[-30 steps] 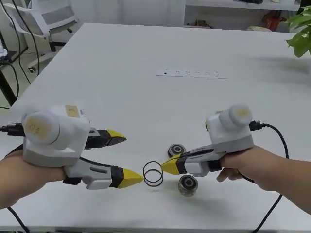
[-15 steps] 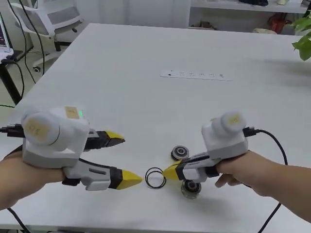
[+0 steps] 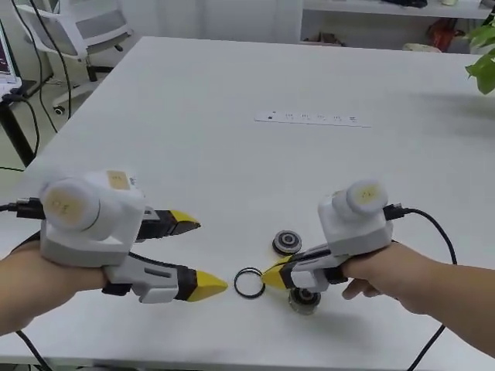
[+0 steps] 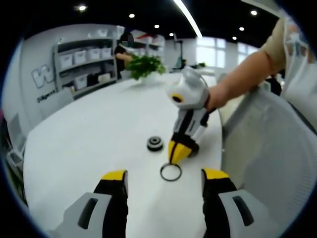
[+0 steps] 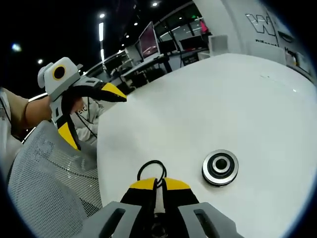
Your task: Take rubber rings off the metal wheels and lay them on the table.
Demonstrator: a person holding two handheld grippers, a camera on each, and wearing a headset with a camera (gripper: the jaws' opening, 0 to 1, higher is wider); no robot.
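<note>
R gripper (image 3: pixel 267 272) pinched; ring (image 3: pixel 249 283) on table (image 3: pixel 232 116)

brightness: head view's bright and even, the white desk (image 3: pixel 232 116) nearly washes out toward the far end
light source: overhead, ceiling spots (image 4: pixel 131 16) plus a long strip light (image 4: pixel 187 19) in the left tool view; windows (image 4: pixel 218 47) at the back are blown out
shadows: faint, soft-edged smudges on the desk
distortion: heavy fisheye bend in both tool views
blur: left tool (image 3: pixel 203 254) body looks kinda soft in the head view
dim bit: right tool view goes dark up top
</note>
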